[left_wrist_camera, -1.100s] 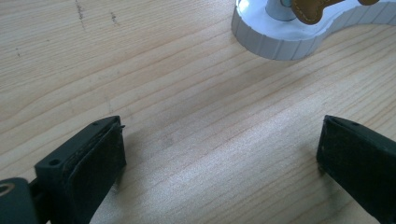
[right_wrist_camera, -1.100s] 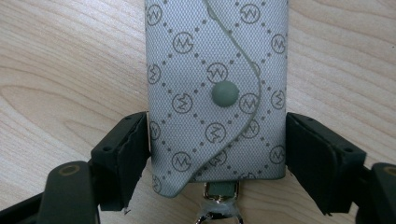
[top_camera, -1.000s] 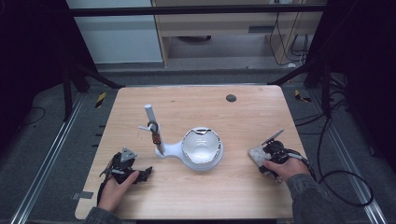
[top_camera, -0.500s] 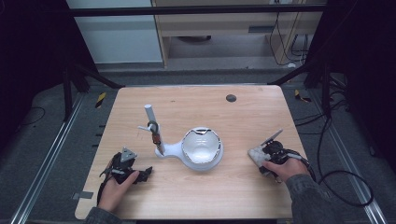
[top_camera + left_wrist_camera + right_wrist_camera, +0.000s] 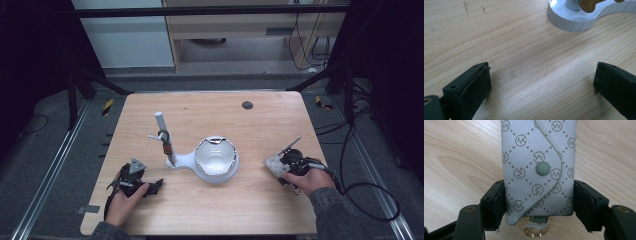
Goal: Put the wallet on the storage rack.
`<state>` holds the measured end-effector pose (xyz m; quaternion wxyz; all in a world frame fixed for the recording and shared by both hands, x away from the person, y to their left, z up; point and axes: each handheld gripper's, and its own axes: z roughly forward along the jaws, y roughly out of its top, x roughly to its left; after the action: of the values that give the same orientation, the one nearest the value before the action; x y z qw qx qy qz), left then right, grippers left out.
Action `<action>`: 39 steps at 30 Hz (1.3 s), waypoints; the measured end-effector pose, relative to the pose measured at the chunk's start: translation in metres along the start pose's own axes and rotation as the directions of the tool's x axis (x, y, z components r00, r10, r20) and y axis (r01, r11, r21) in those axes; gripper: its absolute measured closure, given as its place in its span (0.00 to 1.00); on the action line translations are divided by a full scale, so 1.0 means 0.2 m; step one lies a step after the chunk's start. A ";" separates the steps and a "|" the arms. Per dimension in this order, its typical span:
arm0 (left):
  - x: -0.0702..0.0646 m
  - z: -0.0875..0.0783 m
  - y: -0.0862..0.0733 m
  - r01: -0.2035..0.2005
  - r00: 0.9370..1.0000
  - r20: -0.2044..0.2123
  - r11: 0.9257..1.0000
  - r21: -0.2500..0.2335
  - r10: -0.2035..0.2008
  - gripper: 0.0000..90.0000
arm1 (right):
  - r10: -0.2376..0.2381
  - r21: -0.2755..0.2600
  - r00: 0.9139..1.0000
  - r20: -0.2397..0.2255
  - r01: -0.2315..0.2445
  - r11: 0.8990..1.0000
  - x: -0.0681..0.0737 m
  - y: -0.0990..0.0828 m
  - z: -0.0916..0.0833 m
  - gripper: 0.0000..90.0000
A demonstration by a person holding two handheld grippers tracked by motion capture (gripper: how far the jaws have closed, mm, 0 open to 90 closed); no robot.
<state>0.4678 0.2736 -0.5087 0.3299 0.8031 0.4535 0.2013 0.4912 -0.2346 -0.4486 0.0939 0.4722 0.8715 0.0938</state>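
Note:
My right gripper (image 5: 278, 166) lies on the table's right side, and its jaws have just been closing on a grey patterned key pouch (image 5: 273, 163). In the right gripper view both pads press the pouch (image 5: 539, 152) at its sides, snap button up, with a metal ring below it. My left gripper (image 5: 154, 185) rests at the front left, open. Bare wood lies between its fingers (image 5: 471, 87). A white stand (image 5: 186, 161) with a round dish (image 5: 216, 156) and an upright post (image 5: 160, 121) sits mid-table. A brown leather tag (image 5: 167, 148) hangs on the post.
The left gripper view has the stand's ribbed base (image 5: 574, 22) and the brown tag (image 5: 587, 5) just ahead. A dark round spot (image 5: 247, 105) marks the wooden table (image 5: 225, 210) at the back. Cables (image 5: 372, 197) trail off the right edge to the floor.

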 end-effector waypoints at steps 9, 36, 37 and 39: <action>0.00 0.00 0.00 -0.001 1.000 0.000 1.000 0.000 0.001 0.00 | -0.123 -0.066 0.992 0.029 0.125 0.990 0.12 0.08 -0.23 0.35; 0.00 0.00 0.00 0.002 1.000 -0.001 1.000 -0.004 -0.002 0.00 | -0.354 -0.076 0.932 0.077 0.359 0.930 0.43 0.30 -0.48 0.35; 0.00 0.00 0.00 0.002 1.000 -0.001 1.000 -0.004 -0.002 0.00 | -0.357 -0.077 0.931 0.076 0.363 0.929 0.43 0.30 -0.49 0.35; 0.00 0.00 0.00 0.002 1.000 -0.001 1.000 -0.004 -0.002 0.00 | -0.376 -0.074 0.923 0.081 0.382 0.921 0.46 0.32 -0.50 0.35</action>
<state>0.4673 0.2735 -0.5089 0.3316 0.8018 0.4540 0.2024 0.4676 -0.1310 -0.3431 0.1596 0.2929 0.9377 0.0968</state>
